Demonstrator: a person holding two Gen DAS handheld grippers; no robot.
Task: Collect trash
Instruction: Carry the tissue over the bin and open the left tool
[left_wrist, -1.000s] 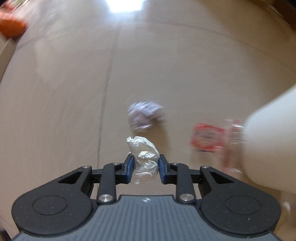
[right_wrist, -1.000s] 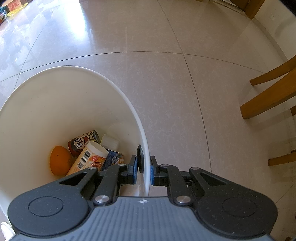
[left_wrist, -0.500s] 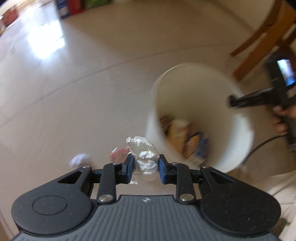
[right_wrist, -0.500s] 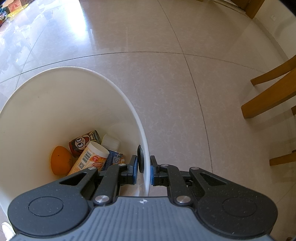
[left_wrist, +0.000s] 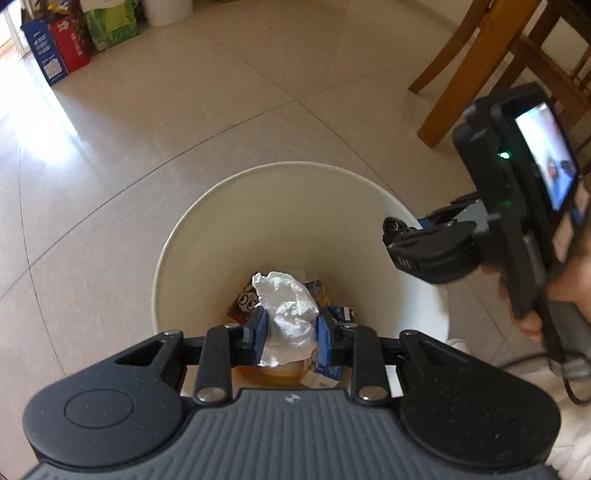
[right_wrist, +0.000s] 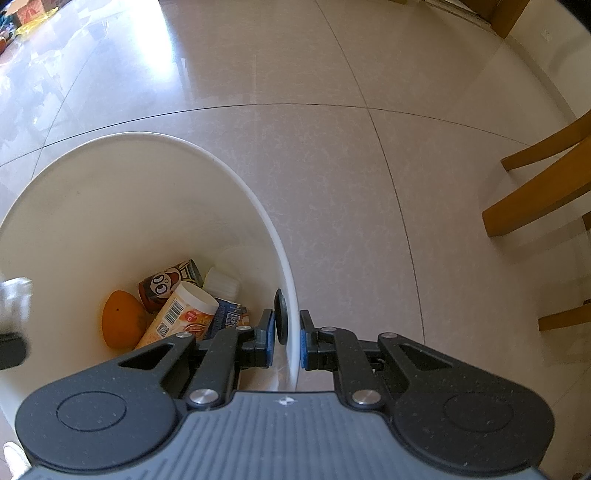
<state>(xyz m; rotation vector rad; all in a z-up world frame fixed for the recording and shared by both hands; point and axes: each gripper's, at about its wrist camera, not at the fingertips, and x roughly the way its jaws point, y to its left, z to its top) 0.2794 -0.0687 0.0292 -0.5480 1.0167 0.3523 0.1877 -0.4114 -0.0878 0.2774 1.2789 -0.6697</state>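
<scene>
Over the mouth of a round white plastic waste bin standing on a pale beige tiled floor, the left gripper pinches a crumpled white paper tissue between its blue pads, the wad standing up from the closed jaws directly above the rubbish in the bin. At the bin's right edge, the right gripper is clamped on the thin white wall, one blue pad inside and one outside, with a small black round knob just ahead of the inner finger; seen from the left wrist, a person's hand holds that tool by its grip, a lit screen on its back. Down on the bin's bottom lie an orange fruit, a dark red can printed with a cartoon face, a white cylindrical tub with a barcode label, a blue printed carton and a small white cap-like piece, all crowded towards the wall the right gripper holds. Wooden chair legs stand on the floor to the right of the bin, and blue, red and green boxes line the far left corner of the floor.
</scene>
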